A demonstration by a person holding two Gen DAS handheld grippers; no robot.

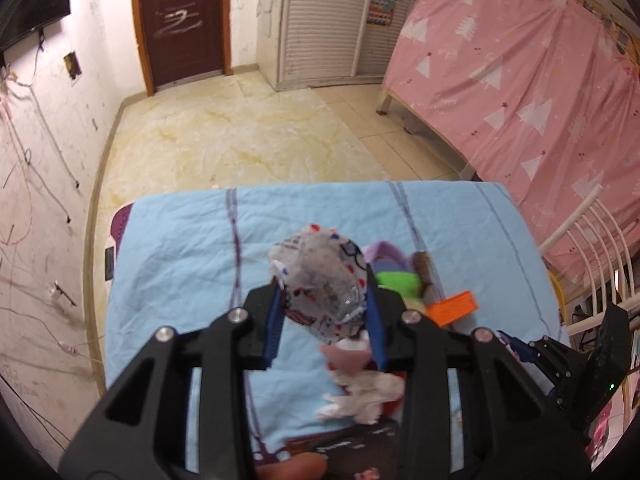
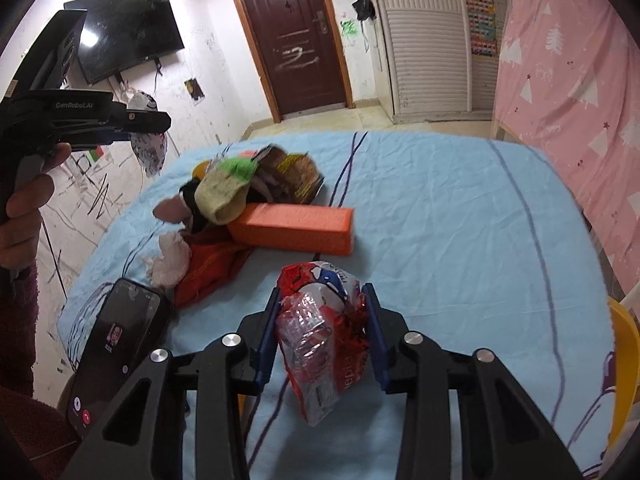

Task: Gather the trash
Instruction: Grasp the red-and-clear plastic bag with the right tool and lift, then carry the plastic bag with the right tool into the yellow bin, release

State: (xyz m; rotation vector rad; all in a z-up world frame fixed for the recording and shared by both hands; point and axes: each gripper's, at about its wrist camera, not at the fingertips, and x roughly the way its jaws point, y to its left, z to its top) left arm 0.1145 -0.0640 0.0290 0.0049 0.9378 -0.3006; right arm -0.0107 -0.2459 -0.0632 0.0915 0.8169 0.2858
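My left gripper is shut on a crumpled white wrapper with red and blue print and holds it above the blue cloth-covered table. The same gripper and wrapper show at the upper left of the right wrist view, lifted off the table. My right gripper is shut on a crumpled red and clear plastic wrapper just above the blue cloth.
On the table lie an orange box, a pile of socks and cloth, a brown snack packet, a white tissue wad, red cloth and a black phone. A pink curtain hangs at the right, with a white chair.
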